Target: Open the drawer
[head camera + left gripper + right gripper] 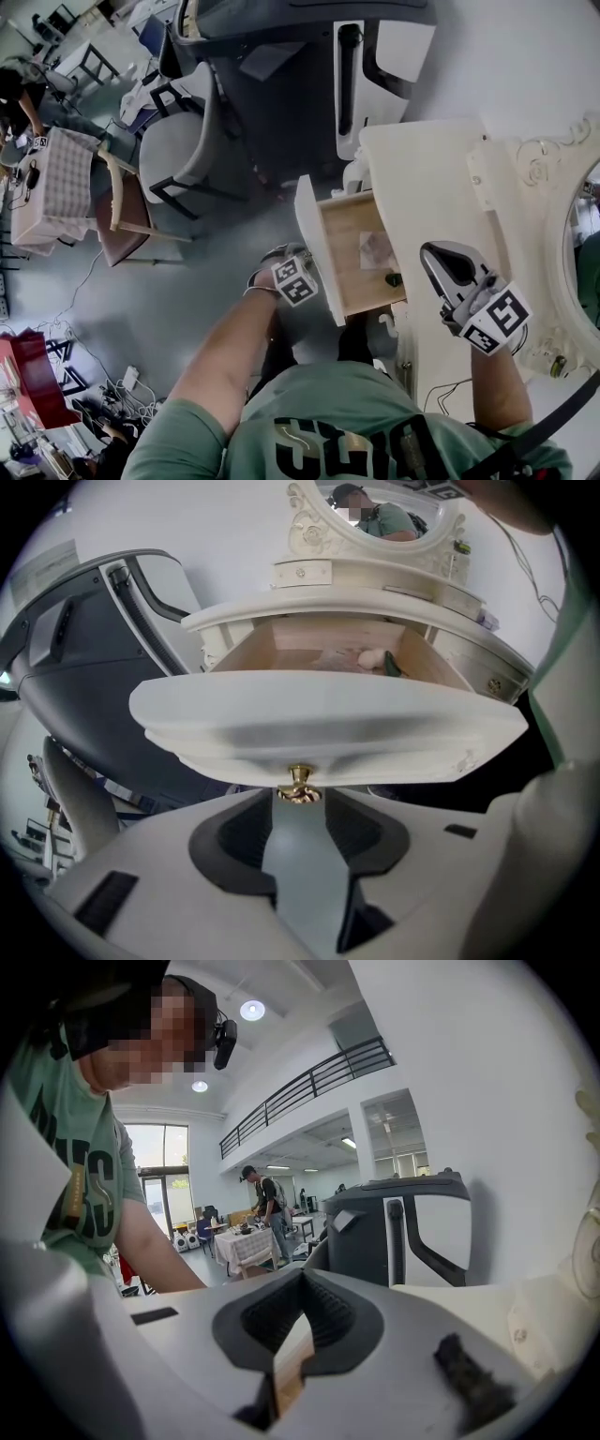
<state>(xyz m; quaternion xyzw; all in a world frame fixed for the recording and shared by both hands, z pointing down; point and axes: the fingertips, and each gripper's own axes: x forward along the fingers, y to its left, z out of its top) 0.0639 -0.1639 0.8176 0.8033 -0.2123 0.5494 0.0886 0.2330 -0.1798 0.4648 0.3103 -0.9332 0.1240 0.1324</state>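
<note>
You hold two grippers: left gripper [300, 810], right gripper [300, 1288]. Noted: one drawer [317, 246], one brass knob [300, 787], one dressing table [422, 178], one mirror [384, 527], one pale item [370, 656], one dark item [392, 665].

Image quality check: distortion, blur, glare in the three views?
Head view: fisheye bend, mostly sharp, open drawer evenly lit. Left gripper view: strong barrel distortion, drawer front soft with a shadow band, brass knob crisp. Right gripper view: dark vignette corners, ceiling lamp blown out.

Cream dressing table [427, 178], ornate mirror [539, 167] on top
</note>
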